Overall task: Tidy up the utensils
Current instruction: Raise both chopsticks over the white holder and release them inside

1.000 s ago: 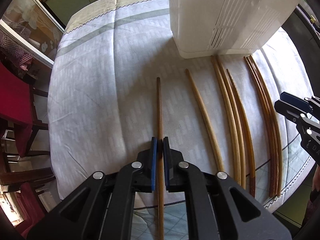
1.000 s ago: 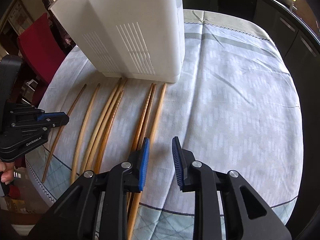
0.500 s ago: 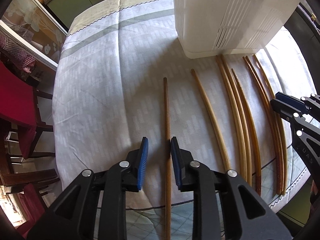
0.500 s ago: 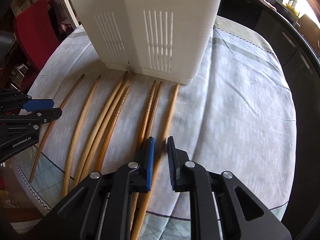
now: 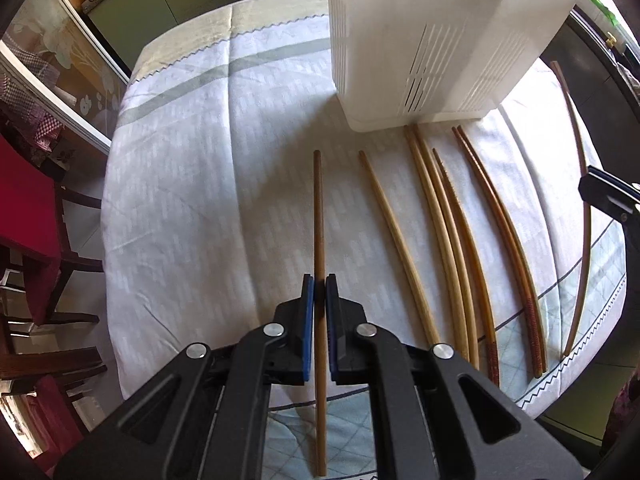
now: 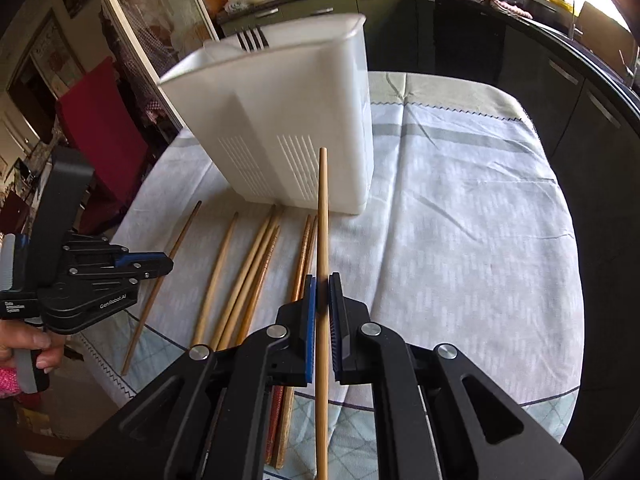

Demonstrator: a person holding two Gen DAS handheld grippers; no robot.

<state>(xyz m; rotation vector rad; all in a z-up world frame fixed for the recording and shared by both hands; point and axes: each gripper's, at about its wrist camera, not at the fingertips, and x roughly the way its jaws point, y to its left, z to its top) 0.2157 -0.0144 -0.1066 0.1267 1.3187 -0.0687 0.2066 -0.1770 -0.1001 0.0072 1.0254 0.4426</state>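
**Chopsticks gripped, transfer to holder pending**

Chopsticks are in hand on both sides. Our left gripper (image 5: 319, 288) clamps the dark chopstick (image 5: 318, 216), which appears to lie flat on the tablecloth (image 5: 192, 184). Our right gripper (image 6: 322, 290) clamps the pale chopstick (image 6: 323, 216), its tip raised before the white holder (image 6: 288, 120). Six more chopsticks (image 5: 440, 216) lie in a row. We judge the next move calls for tilting each stick upright over the holder's open top.
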